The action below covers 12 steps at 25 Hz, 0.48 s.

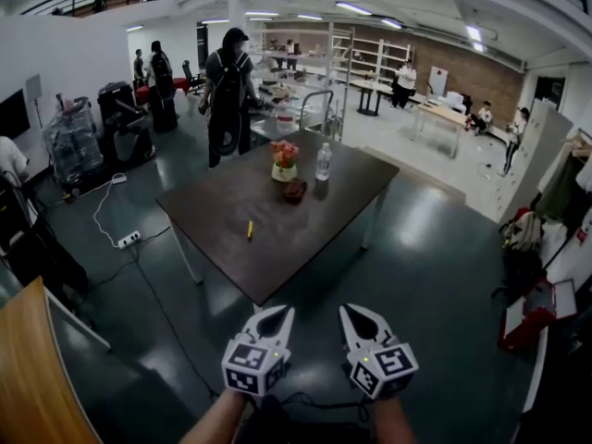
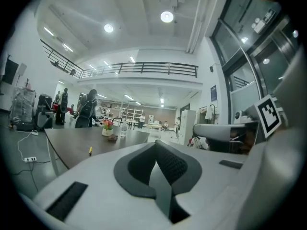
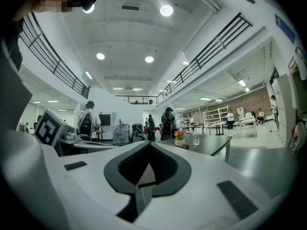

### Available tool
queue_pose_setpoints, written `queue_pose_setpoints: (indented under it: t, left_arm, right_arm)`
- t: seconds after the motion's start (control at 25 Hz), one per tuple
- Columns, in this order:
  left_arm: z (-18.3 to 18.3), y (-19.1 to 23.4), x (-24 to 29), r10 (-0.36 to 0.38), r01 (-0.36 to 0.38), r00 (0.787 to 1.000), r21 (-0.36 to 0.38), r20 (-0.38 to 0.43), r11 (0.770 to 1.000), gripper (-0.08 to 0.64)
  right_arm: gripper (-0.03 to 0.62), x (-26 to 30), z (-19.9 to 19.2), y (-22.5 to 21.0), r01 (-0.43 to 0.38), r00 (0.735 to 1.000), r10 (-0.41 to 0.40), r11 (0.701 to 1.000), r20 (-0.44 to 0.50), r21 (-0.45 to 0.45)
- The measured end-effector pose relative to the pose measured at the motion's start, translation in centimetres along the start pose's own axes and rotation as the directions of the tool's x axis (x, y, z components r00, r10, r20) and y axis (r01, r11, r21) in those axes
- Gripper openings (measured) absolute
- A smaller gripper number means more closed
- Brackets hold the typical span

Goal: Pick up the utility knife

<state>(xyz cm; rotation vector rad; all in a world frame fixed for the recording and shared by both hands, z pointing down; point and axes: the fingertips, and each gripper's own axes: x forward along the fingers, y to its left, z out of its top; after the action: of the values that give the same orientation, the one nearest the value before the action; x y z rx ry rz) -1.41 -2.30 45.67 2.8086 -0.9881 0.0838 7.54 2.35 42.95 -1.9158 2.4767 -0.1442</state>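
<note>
Currently your left gripper (image 1: 277, 314) and right gripper (image 1: 355, 314) are held side by side over the floor, short of the dark table (image 1: 324, 213), each with jaws pressed together and nothing between them. The yellow utility knife (image 1: 250, 230) lies on the table's near half, well apart from both grippers. A flower pot (image 1: 284, 160), a bottle (image 1: 323, 162) and a small brown object (image 1: 295, 191) stand nearer the far end.

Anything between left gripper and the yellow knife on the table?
Nothing: in the head view only bare tabletop lies between the left gripper and the utility knife.
</note>
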Motion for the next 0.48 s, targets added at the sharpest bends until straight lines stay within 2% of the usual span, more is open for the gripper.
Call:
queue_pose_setpoints:
  t: [0.16, 0.48]
  left_arm:
    - [0.2, 4.2, 2.2, 0.041, -0.041, 0.999, -0.015, 0.001, 0.999, 0.008]
    - [1.7, 11.7, 6.3, 0.079, -0.079, 0.997, -0.01, -0.018, 0.997, 0.006]
  right_arm:
    - [0.011, 4.5, 0.1, -0.7, -0.035, 0.999, 0.035, 0.999, 0.008, -0.003]
    - [0.011, 13.3, 0.5, -2.1, -0.038, 0.999, 0.038, 0.999, -0.006, 0.018]
